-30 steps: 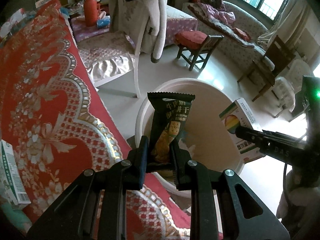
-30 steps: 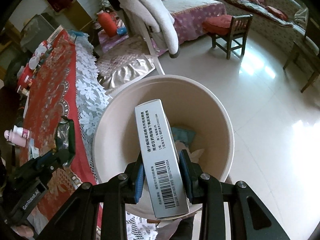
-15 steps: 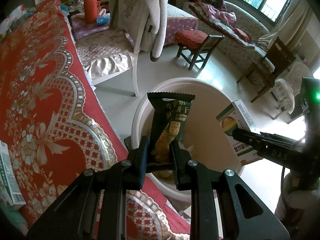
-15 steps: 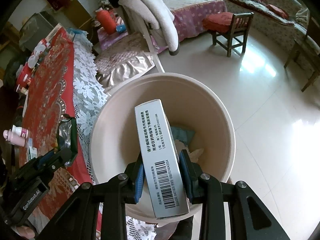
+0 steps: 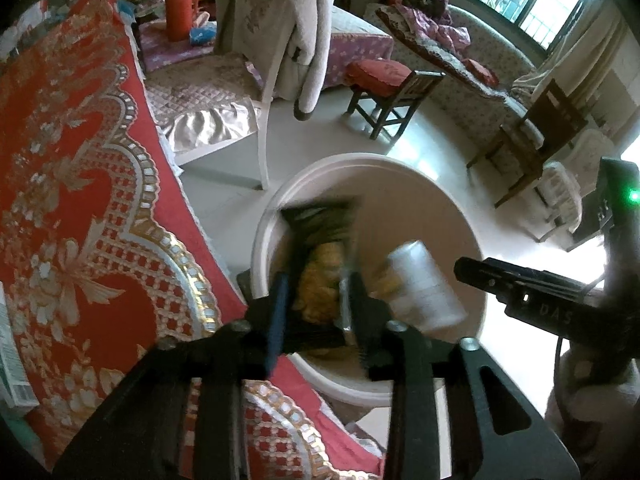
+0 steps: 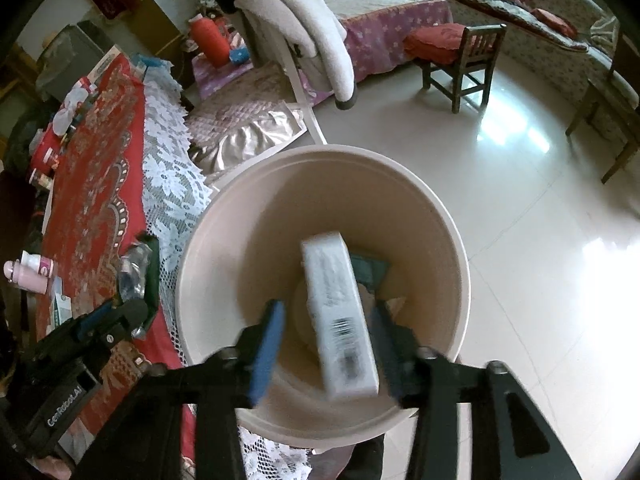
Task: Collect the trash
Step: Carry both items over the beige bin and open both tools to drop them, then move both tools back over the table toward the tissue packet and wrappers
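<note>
Left edge: red patterned tablecloth [image 5: 80, 200] on the table, a small carton [image 5: 12, 360] lying on it at the far left, plus bottles and clutter [image 6: 52, 136] further along in the right wrist view, so pickup work likely remains. Next over, left gripper [image 5: 316, 312] above the near rim of the beige bin [image 5: 360, 160], jaws opening; the dark snack wrapper [image 5: 320, 264] sits between the fingers, motion-blurred, looks like it's slipping free into the bin, pads no longer clearly pressing it. Centre: bin stands on the floor against the table edge, already some trash at the bottom, including a teal packet [image 6: 372, 272]. Right gripper [image 6: 328, 344] over the bin mouth, jaws opening too; the white barcoded box [image 6: 340, 320] is between them, blurred and tilted, clear gap on the left pad, apparently dropping. Judgement: both drops are in progress, two items nearly binned; after release, go back to the table for the carton and any other litter.
</note>
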### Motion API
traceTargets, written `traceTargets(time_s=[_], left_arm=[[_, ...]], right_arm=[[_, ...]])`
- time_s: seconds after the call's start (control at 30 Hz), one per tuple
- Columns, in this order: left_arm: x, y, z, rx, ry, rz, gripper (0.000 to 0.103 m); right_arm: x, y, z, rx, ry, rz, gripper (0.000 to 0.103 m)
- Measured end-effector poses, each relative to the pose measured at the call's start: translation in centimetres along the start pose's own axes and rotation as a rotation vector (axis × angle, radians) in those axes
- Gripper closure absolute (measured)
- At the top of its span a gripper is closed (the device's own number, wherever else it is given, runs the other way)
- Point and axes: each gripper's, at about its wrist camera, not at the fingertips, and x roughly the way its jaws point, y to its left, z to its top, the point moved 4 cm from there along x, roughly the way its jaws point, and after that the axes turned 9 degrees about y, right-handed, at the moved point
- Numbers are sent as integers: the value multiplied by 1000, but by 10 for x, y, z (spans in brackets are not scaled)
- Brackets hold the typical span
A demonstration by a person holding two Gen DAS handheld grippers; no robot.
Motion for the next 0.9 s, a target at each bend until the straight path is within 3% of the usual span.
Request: traceTargets(time_s=[0.1,0.33,0.63,0.9], left_arm=[[-2,2,2,-25,0,-34,55],[-10,0,-1,-34,-5,-42,53],[-31,11,-12,-34,-49,5,52],[-72,40,-29,-64,-125,80,52]], right_arm=[[-1,-3,-1,4,0,-2,56],[-2,-3,-5,6,2,4,56],[-10,20,-12,-37,-11,8,56],[-19,64,-18,-105,-35,31,56]])
